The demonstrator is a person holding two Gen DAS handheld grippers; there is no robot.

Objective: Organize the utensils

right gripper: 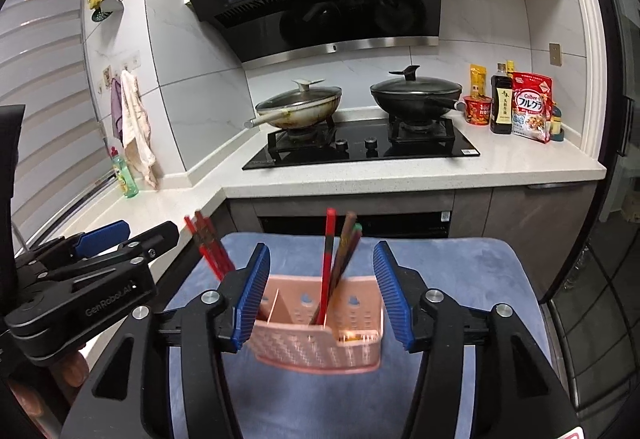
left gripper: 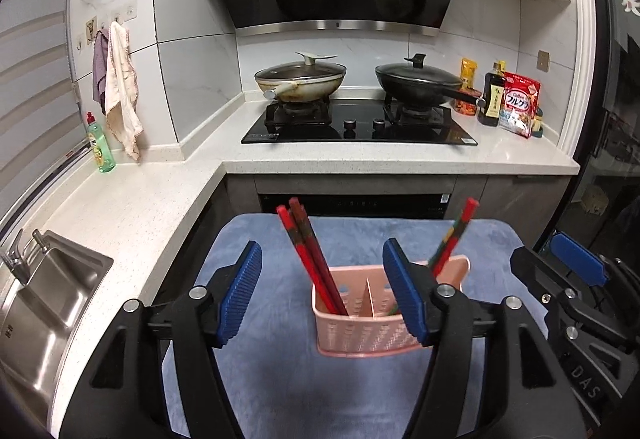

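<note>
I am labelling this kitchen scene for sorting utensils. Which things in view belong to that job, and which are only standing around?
Belong to the job:
- pink holder
- red chopsticks
- blue mat

Just standing around:
- two lidded pans on the stove
- soy sauce bottle
- cereal bag
- green soap bottle
- hanging towels
- sink

The left gripper [left gripper: 322, 291] points forward and somewhat downward, its blue-padded jaws standing apart with no grip. The right gripper [right gripper: 320, 293] sits just beside it on the right, tilted down alike, jaws likewise spread and pressing on nothing.
</note>
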